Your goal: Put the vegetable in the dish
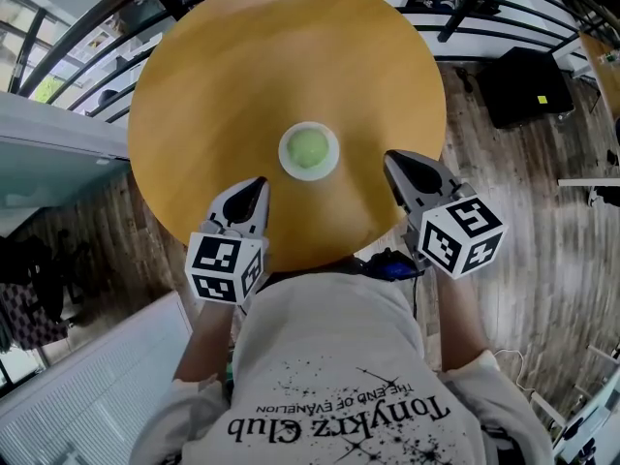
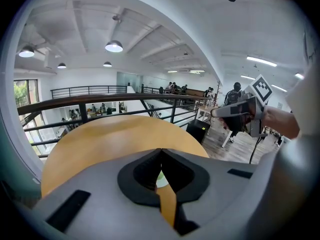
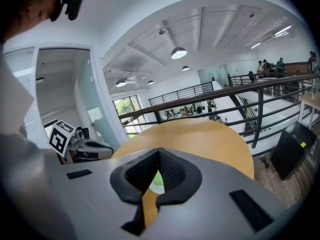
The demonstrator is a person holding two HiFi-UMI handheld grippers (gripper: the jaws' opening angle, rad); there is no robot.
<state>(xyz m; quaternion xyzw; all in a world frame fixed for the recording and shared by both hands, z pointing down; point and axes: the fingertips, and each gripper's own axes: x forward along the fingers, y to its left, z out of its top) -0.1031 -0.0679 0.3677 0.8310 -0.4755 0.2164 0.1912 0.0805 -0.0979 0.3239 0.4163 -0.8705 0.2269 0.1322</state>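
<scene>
A small white dish (image 1: 309, 151) sits in the middle of the round wooden table (image 1: 232, 76), and a pale green vegetable (image 1: 309, 147) lies inside it. My left gripper (image 1: 259, 186) hovers over the table's near edge, left of the dish, jaws shut and empty. My right gripper (image 1: 391, 159) hangs to the dish's right, also shut on nothing. In the left gripper view the closed left gripper (image 2: 161, 150) frames a sliver of the dish (image 2: 161, 181). The right gripper view shows the right gripper (image 3: 159, 150) shut, with the dish and green vegetable (image 3: 155, 180) below the tips.
A black metal railing (image 1: 116, 27) curves round the far and left side of the table. A black box (image 1: 528, 87) stands on the wooden floor at the right. The person's torso in a white printed shirt (image 1: 339, 376) is close to the table's near edge.
</scene>
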